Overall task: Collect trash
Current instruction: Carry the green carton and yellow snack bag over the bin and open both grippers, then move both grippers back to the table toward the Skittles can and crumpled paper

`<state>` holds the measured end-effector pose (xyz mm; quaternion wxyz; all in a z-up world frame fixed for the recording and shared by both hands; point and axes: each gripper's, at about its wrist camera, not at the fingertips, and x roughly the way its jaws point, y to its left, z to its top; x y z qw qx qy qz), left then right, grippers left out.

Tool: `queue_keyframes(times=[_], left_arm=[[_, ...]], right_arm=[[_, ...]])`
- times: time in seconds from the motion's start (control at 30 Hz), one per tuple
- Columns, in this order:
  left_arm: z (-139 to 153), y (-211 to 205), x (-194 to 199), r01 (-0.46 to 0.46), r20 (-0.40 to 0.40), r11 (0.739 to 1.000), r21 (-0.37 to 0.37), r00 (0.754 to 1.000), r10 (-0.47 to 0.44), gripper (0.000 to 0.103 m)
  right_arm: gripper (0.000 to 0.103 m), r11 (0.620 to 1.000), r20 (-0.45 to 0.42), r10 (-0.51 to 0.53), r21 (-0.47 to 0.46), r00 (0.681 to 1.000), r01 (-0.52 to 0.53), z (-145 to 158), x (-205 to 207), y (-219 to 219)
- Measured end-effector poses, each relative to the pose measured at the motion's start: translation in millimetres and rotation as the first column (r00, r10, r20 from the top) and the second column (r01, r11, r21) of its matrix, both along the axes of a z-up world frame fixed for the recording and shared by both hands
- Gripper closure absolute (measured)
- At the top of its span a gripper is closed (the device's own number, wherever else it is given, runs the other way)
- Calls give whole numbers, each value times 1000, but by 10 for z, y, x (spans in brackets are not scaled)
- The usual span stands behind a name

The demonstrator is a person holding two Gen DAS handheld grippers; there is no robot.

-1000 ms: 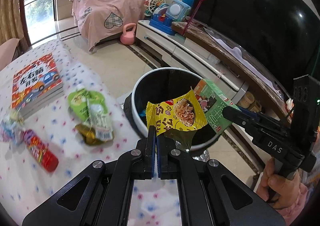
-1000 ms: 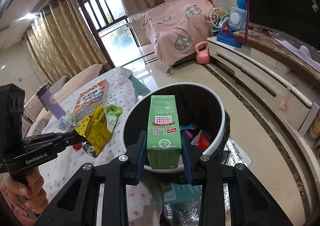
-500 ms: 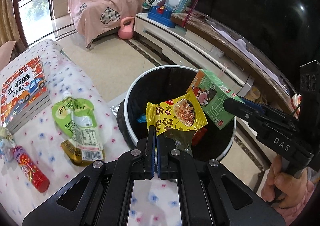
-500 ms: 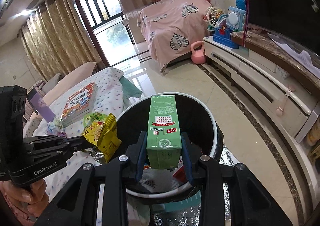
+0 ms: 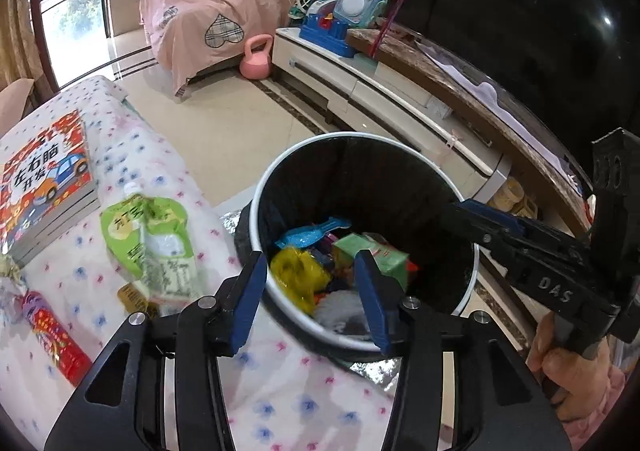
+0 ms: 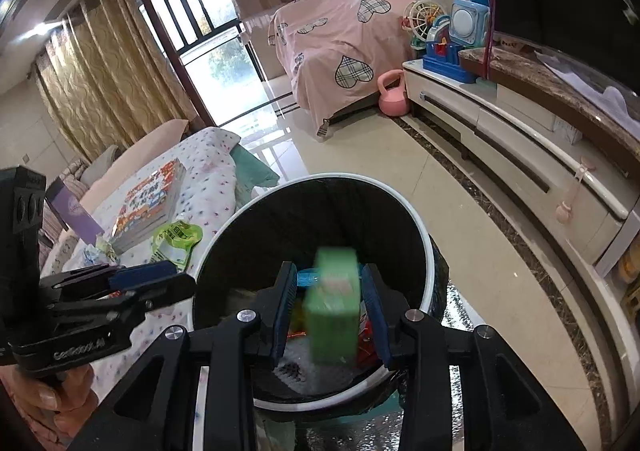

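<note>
Two grippers hang over the round trash bin (image 5: 256, 211), which stands just off the edge of the bench (image 5: 280, 391) with the dotted cloth. The left gripper (image 5: 310, 291) has just been opening; its fingers (image 5: 250, 291) are spread with nothing between them, and the yellow snack bag (image 5: 296, 275) lies down inside the bin among other wrappers. The right gripper (image 6: 330, 311) has also just been opening; the green carton (image 6: 334, 311), blurred, sits between its fingers (image 6: 286, 311) with a gap on each side, so it is released. In the left wrist view the carton (image 5: 374, 257) shows low inside the bin, beside the yellow bag.

On the bench near that edge lie a green pouch (image 5: 152, 235) and, further along, a red tube (image 5: 56, 335). A book (image 5: 44, 179) rests toward the far edge. A hand (image 6: 48, 399) grips the left gripper's handle.
</note>
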<state>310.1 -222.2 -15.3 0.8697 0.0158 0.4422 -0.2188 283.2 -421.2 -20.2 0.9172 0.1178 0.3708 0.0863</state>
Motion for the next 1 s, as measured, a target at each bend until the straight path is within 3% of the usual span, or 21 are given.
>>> queue_keyframes(times=[0.1,0.27,0.37,0.63,1.0], left_arm=[[-22,123,-60,-18,-11,1000,-21,1000,17,55],[-73,435,-233,-70,-27,996,-56,997,68,51],[-95,633,-346,-103,-35,992,-74,994,101,46],[-178,1350,-679,-228,-46,969,-98,973,224,41],[-335,2282,-1000,-385,-77,914,-124,923,378,40]], right_arm=[[55,1000,17,-5,24,1000,4,23,-82,1],[23,997,66,4,77,998,-10,73,-249,94],[11,994,90,14,104,996,-23,74,-371,208],[5,989,84,70,127,994,-80,22,-613,640],[4,974,112,195,92,974,-206,-51,-787,1458]])
